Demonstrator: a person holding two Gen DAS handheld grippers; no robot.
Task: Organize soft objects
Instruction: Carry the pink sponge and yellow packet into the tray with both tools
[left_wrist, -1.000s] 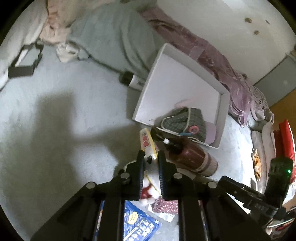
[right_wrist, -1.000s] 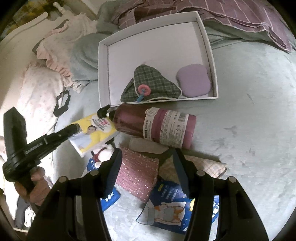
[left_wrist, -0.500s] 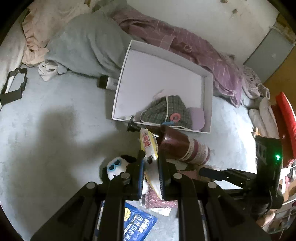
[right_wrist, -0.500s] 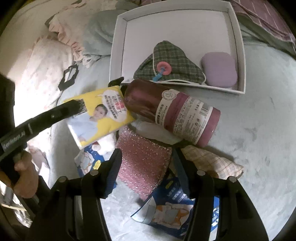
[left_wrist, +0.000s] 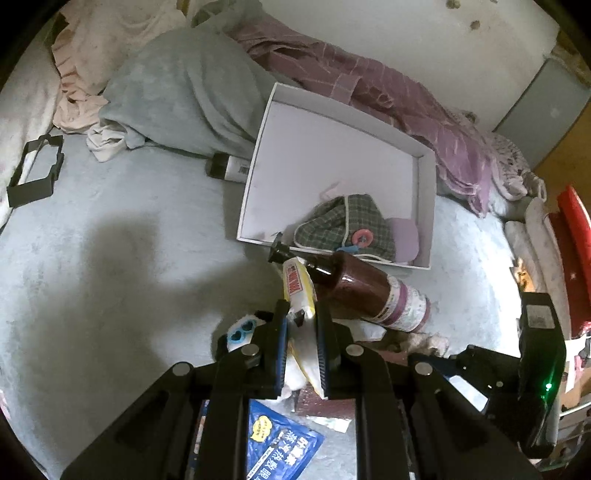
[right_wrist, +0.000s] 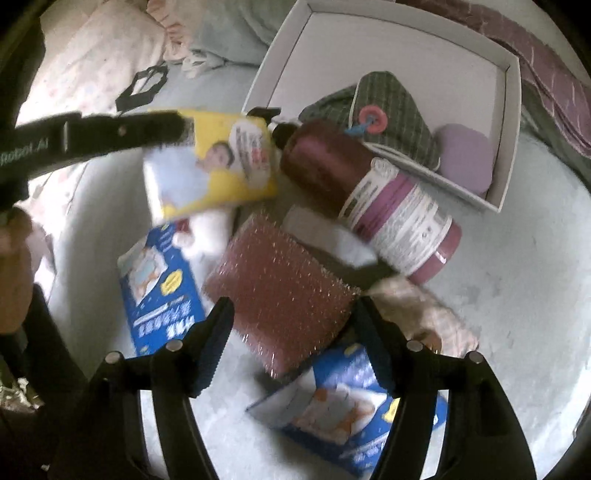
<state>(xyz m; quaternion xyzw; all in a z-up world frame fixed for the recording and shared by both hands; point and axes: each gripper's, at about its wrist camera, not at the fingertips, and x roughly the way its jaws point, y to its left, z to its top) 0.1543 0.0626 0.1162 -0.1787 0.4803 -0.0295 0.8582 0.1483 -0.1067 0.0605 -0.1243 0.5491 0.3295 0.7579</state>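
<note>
Progress is partial: white cardboard tray (left_wrist: 424, 206) at one o'clock holds a green plaid pouch (left_wrist: 343, 229) and lilac pad (left_wrist: 406, 240). Left gripper (left_wrist: 301, 354) clenches a yellow tissue pack (right_wrist: 221, 166); right gripper (right_wrist: 295, 343), jaws opening and empty, straddles the pink glittery sponge (right_wrist: 280, 288).

beside the white cardboard tray (right_wrist: 511, 122), a yellow soft packet (right_wrist: 218, 162) carries a printed figure. a dark maroon bottle (right_wrist: 332, 166) wears a purple-and-white label. inside the tray lie a green plaid cloth (right_wrist: 391, 110) and a lilac pad (right_wrist: 465, 155).
</note>
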